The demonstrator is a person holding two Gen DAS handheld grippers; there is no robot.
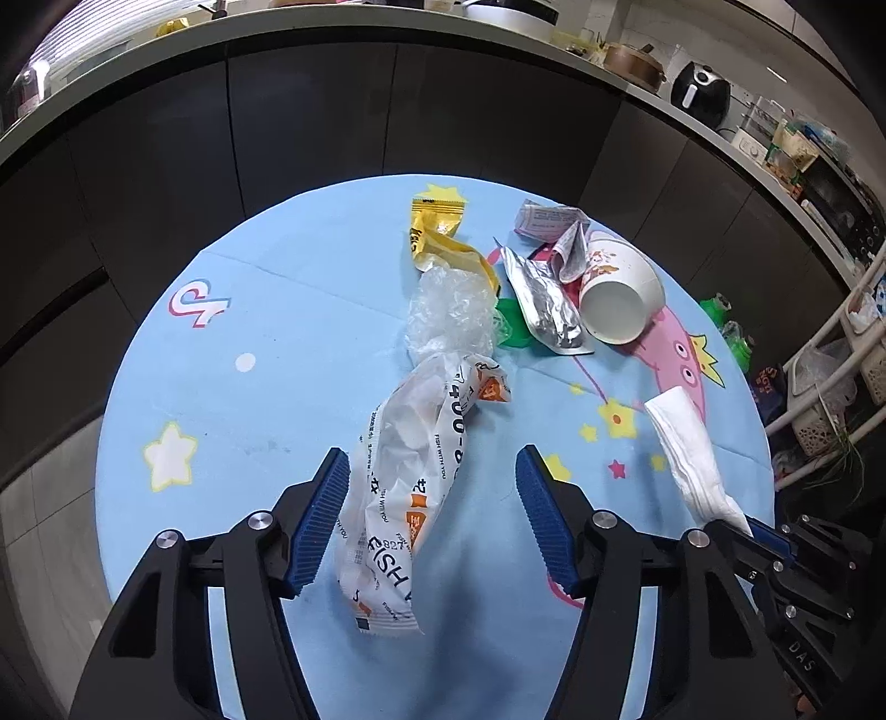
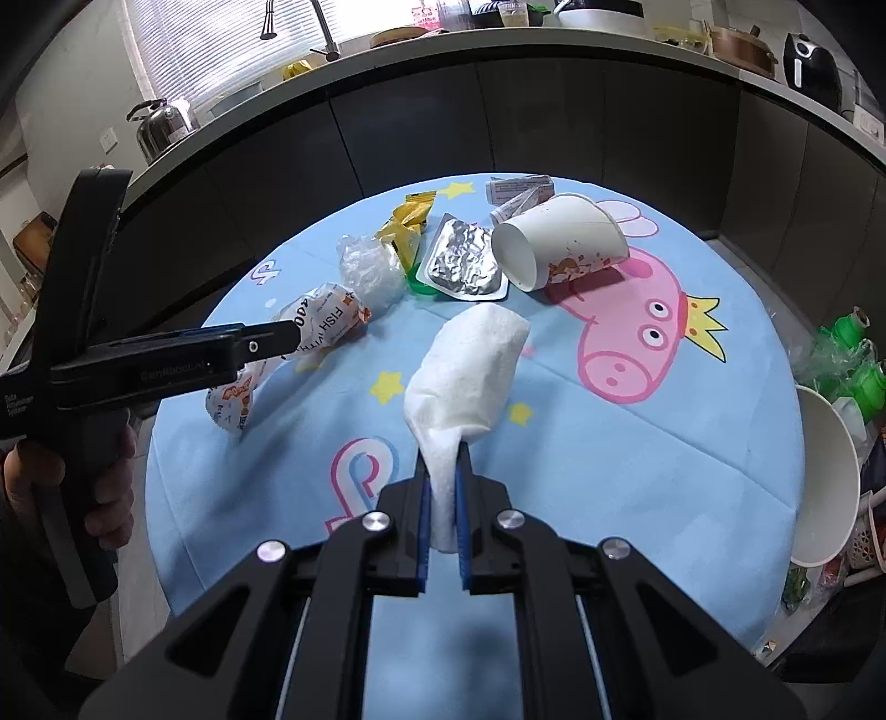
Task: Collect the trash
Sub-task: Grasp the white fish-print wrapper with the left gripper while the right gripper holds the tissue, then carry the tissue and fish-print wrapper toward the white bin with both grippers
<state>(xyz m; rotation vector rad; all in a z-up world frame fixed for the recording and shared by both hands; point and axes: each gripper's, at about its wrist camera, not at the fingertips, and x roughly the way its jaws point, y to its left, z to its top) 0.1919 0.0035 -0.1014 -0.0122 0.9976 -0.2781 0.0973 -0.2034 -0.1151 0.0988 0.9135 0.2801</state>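
Observation:
Trash lies on a round blue cartoon-print table (image 1: 232, 399). My left gripper (image 1: 432, 482) is open, its blue pads on either side of a white "FISH" wrapper (image 1: 404, 487) that lies between them untouched. My right gripper (image 2: 443, 476) is shut on a white paper napkin (image 2: 470, 365) and holds it above the table; the napkin also shows in the left wrist view (image 1: 692, 443). Further back lie a clear plastic wad (image 1: 448, 315), a yellow snack bag (image 1: 437, 232), a foil lid (image 1: 545, 302), a tipped paper cup (image 1: 620, 293) and folded paper (image 1: 554, 221).
Dark cabinets and a kitchen counter (image 1: 387, 33) curve behind the table. A white bowl (image 2: 825, 476) and green bottles (image 2: 853, 360) stand off the table's right edge. A rack with baskets (image 1: 830, 387) is at the right.

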